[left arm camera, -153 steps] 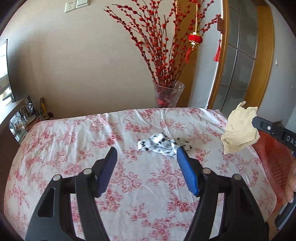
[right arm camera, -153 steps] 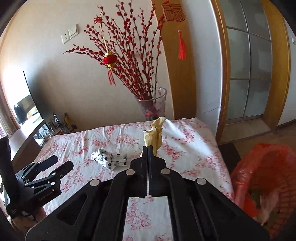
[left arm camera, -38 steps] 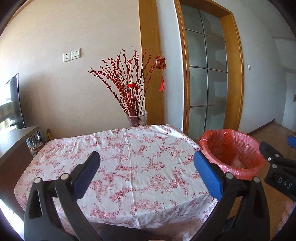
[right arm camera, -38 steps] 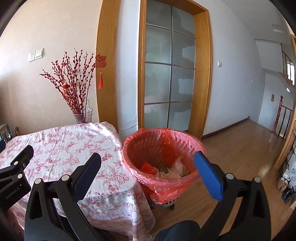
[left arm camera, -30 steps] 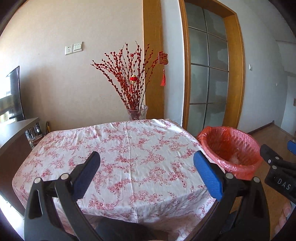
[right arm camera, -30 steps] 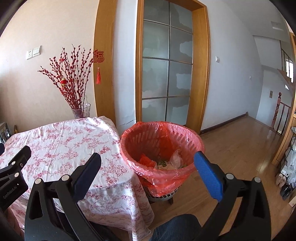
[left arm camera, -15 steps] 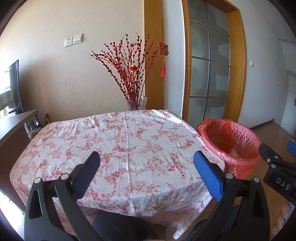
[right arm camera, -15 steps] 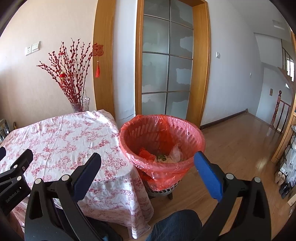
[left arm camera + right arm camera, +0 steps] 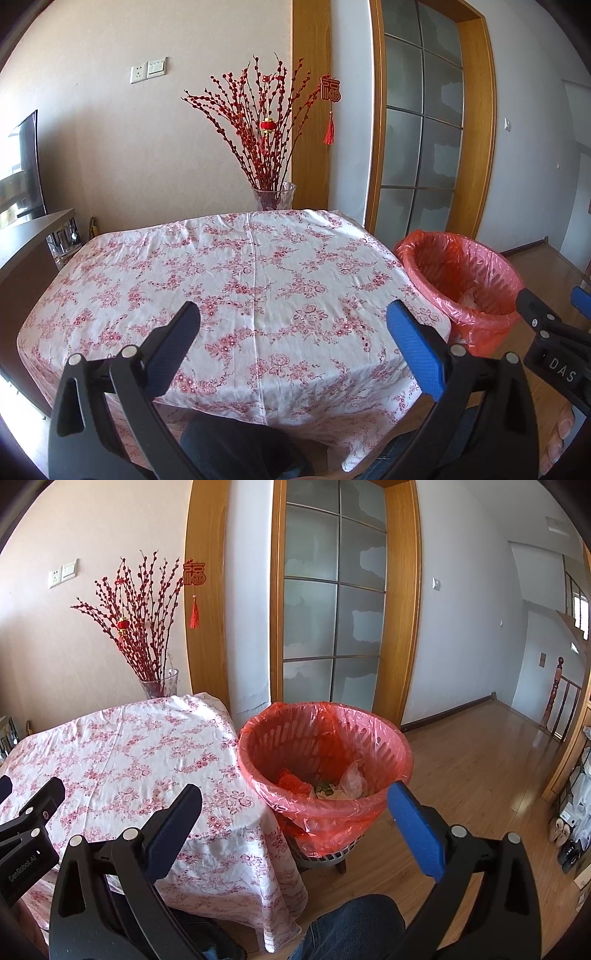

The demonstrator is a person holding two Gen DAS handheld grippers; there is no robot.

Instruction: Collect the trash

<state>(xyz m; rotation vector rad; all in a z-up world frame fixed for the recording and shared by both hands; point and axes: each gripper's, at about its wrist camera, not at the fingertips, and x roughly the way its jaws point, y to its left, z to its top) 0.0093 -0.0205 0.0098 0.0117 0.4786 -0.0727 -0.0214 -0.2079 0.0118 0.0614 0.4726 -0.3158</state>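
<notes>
At the left of the left wrist view, our left gripper (image 9: pixel 291 334) hangs wide open with nothing between its 2 blue pads, low over the near edge of the table under its white cloth with pink flowers (image 9: pixel 236 273). That cloth is bare now: the spotted wrapper that lay mid-frame 5 seconds ago is gone. At upper centre, the glass vase of red berry branches (image 9: pixel 273 197) stands at the far edge. To the right, the basket with a red plastic liner (image 9: pixel 325 760) sits on the floor just beside the table, and crumpled scraps lie in its bottom. Our right gripper (image 9: pixel 295 814) is spread fully too, holding nothing, the tan paper it pinched earlier released. We judge the collecting done, both tools drawn back.
</notes>
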